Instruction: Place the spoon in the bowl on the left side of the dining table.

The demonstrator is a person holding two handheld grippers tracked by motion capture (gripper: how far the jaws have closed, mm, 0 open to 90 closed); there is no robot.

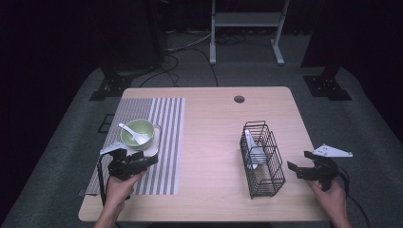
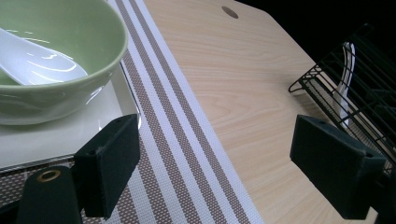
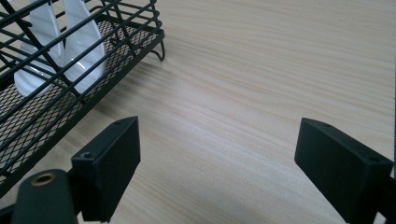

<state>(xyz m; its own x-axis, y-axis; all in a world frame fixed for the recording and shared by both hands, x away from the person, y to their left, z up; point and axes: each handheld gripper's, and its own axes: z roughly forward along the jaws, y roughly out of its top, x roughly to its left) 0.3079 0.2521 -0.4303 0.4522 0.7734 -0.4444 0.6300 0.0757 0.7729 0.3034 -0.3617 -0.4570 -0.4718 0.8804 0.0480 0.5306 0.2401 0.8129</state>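
Spoon (image 1: 251, 148) stood in wire basket (image 1: 277, 176), handle toward 12 o'clock, at 10 o'clock from right gripper (image 1: 301, 166), the nearer; left gripper (image 1: 146, 156) by bowl (image 1: 147, 127). Both jaws spread, empty.

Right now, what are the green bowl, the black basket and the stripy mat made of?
Green bowl: probably glazed ceramic; it is glossy with bright highlights. Black basket: metal wire, likely coated matte black, with a mesh floor. Stripy mat: woven, maybe plastic or fabric; a fine weave shows.
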